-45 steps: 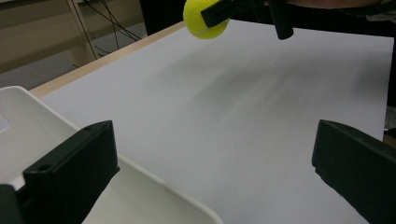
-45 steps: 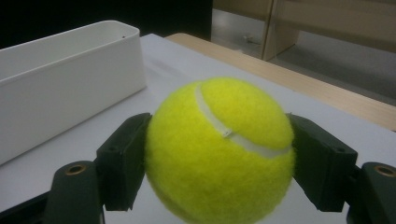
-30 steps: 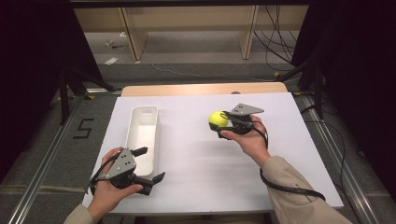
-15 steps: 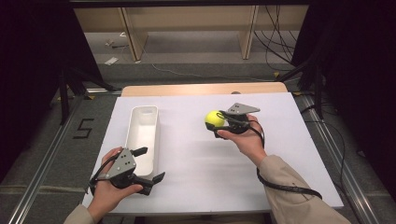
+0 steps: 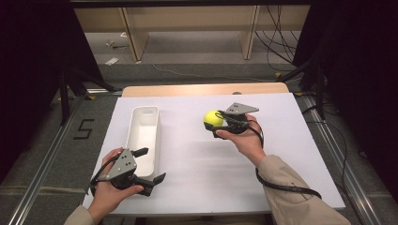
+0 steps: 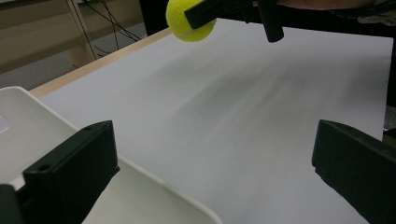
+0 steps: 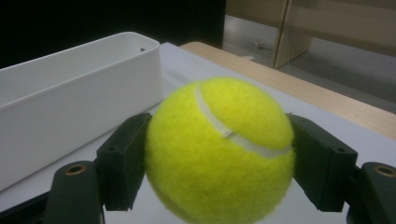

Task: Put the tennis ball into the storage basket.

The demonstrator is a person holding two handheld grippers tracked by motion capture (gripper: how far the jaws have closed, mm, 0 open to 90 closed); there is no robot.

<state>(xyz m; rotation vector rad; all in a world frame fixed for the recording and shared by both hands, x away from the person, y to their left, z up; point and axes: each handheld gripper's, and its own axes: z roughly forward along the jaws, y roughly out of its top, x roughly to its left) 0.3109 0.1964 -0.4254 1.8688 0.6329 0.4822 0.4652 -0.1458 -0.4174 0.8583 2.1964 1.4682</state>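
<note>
Tennis ball is clamped between the fingers of my right gripper, held clear above the white surface and to the right of the white tray, well apart from it. From the right gripper view the two fingers press on opposite flanks of the ball at about its widest line, with the tray's long wall beyond and to the left; the grip looks centred and sound. My left gripper rests low at the near end of the tray, its fingers standing wide apart with nothing between them; one sits just over the tray's near rim. Judgement: the step in hand appears to be the carry toward the tray. To do it well, I should keep the clamp unchanged, travel level and high enough to pass over the tray's wall, stop over the open middle of the tray rather than its rim, lower before parting the fingers so the ball cannot bounce out, and keep the left gripper off the drop line.
</note>
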